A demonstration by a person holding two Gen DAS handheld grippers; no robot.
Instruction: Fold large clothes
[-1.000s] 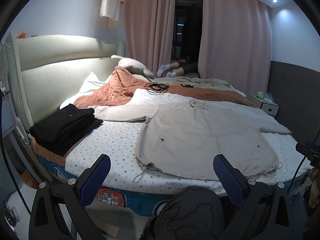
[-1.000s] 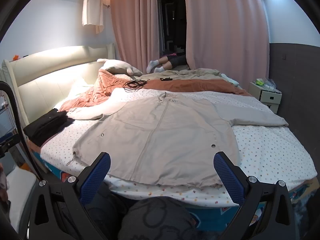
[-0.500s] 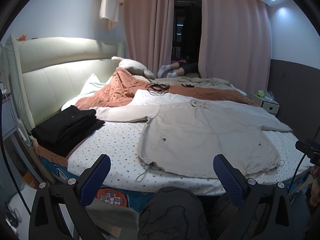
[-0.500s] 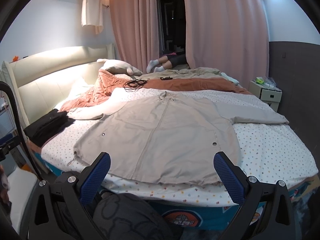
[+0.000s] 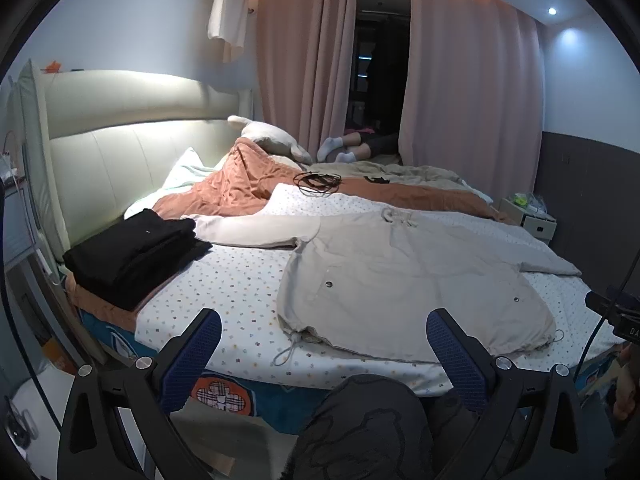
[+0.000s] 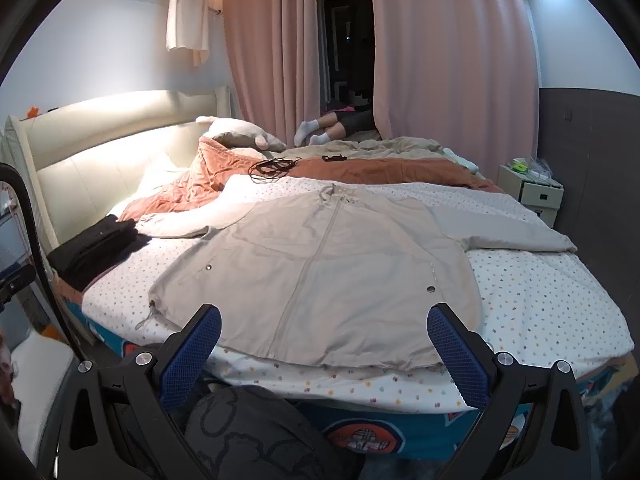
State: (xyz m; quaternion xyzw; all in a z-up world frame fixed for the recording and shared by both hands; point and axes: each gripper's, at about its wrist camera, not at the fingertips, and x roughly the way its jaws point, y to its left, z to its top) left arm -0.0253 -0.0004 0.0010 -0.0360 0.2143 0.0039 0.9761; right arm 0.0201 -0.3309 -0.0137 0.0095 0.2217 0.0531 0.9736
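A wide bed [image 5: 248,292] with a dotted white sheet fills both views, its padded cream headboard [image 5: 120,152] along the left. Spread flat across the near half of the sheet lies a large beige jacket [image 6: 320,268], front up, zip running toward the collar at the far side and both sleeves stretched outward; its drawstring hem lies close to the near edge of the mattress. Beyond it a rust-coloured blanket [image 5: 248,184] is bunched toward the headboard, with a coil of dark cable [image 5: 316,182] on top. A stack of folded black clothes [image 5: 132,252] sits at the near-left corner of the bed, apart from the jacket's left sleeve. Pink curtains [image 6: 448,64] hang at the far side, and a small white bedside cabinet [image 6: 532,192] stands to the right.

The left gripper [image 5: 324,356] is held level in front of the bed edge, aimed at the jacket's left hem corner, its blue-padded fingers [image 5: 192,356] spread wide and holding nothing. The right gripper [image 6: 324,356] is posed the same way, facing the middle of the hem, fingers [image 6: 456,356] likewise wide apart and empty. Neither touches the fabric. A dark-clothed knee [image 6: 256,436] of the person shows beneath the right gripper.
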